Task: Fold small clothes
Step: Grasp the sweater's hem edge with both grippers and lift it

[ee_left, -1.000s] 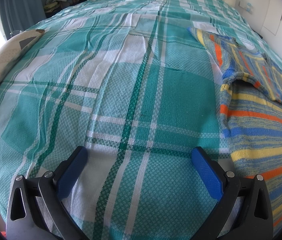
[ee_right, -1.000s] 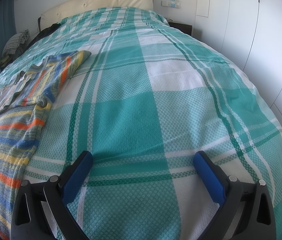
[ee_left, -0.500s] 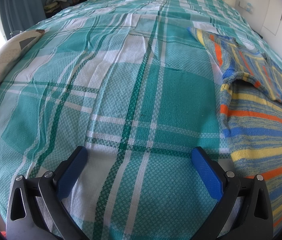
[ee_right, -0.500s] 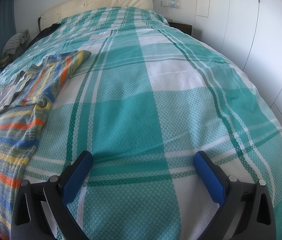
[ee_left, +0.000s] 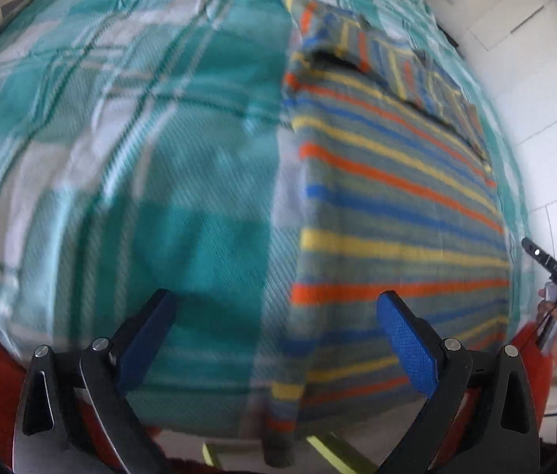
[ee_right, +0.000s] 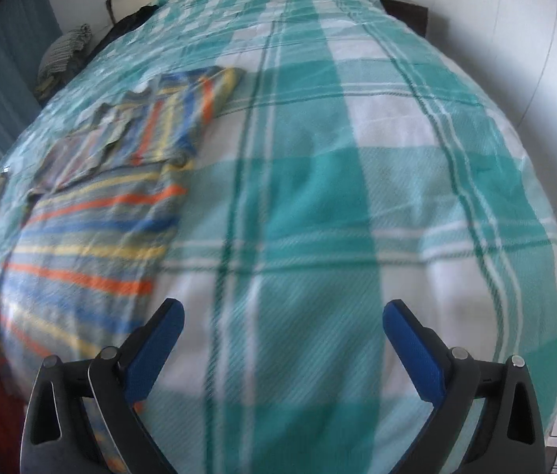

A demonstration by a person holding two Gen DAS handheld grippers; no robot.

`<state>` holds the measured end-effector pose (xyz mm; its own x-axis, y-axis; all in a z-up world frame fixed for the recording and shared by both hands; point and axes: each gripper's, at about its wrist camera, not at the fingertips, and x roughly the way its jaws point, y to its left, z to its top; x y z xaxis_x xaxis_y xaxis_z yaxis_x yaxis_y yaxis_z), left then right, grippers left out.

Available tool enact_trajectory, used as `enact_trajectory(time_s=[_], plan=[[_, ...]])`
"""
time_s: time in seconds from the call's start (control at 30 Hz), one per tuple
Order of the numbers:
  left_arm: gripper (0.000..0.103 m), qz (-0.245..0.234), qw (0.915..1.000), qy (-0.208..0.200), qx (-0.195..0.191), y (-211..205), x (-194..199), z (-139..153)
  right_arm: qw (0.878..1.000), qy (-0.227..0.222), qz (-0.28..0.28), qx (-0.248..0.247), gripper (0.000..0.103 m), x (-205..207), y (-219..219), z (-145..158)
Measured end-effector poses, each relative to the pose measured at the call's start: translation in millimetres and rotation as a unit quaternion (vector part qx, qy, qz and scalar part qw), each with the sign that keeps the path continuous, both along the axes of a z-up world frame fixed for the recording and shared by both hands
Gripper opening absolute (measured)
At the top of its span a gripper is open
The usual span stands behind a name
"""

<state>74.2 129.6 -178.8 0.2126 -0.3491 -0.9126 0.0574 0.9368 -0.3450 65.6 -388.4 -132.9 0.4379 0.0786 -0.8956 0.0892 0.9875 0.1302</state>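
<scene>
Left wrist view: the left claw (ee_left: 276, 326), wide and empty, has swung toward the striped shirt (ee_left: 392, 205), now at centre-right of frame on the bed (ee_left: 140, 150). The right claw (ee_right: 283, 333), also wide, has drawn back. Folding looks about to start.
</scene>
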Motion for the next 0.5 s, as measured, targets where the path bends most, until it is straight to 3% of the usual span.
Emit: enact_trajectory(time_s=[0.13, 0.23, 0.3, 0.37, 0.4, 0.43, 0.47, 0.5], plan=[[0.101, -0.059, 0.9954, 0.012, 0.075, -31.4, -18.8, -9.2, 0.991, 0.071, 0.029, 0.112, 0.100, -42.8, 31.5, 5.0], [0.101, -0.079, 0.9934, 0.047, 0.069, -37.4, -23.6, -16.9, 0.975, 0.131, 0.041, 0.172, 0.099, -70.6, 55.8, -5.5], [0.100, -0.097, 0.9900, 0.061, 0.083, -40.2, -24.4, -23.1, 0.966, 0.172, 0.061, 0.182, 0.096, -81.3, 71.8, -17.5], [0.096, -0.103, 0.9875, 0.067, 0.099, -39.7, -20.5, -26.7, 0.962, 0.205, 0.091, 0.157, 0.092, -87.3, 88.6, -31.7], [0.089, -0.104, 0.9863, 0.069, 0.108, -38.4, -19.1, -27.6, 0.960, 0.218, 0.106, 0.140, 0.082, -89.1, 94.5, -39.5], [0.083, -0.104, 0.9847, 0.070, 0.122, -36.4, -17.6, -27.7, 0.956, 0.235, 0.118, 0.128, 0.054, -90.3, 99.7, -47.0], [0.064, -0.105, 0.9827, 0.071, 0.135, -33.0, -16.3, -26.2, 0.950, 0.255, 0.128, 0.125, 0.032, -92.3, 103.8, -54.6], [0.036, -0.106, 0.9821, 0.074, 0.137, -29.3, -17.0, -24.6, 0.945, 0.268, 0.133, 0.131, 0.007, -95.1, 105.6, -59.8]])
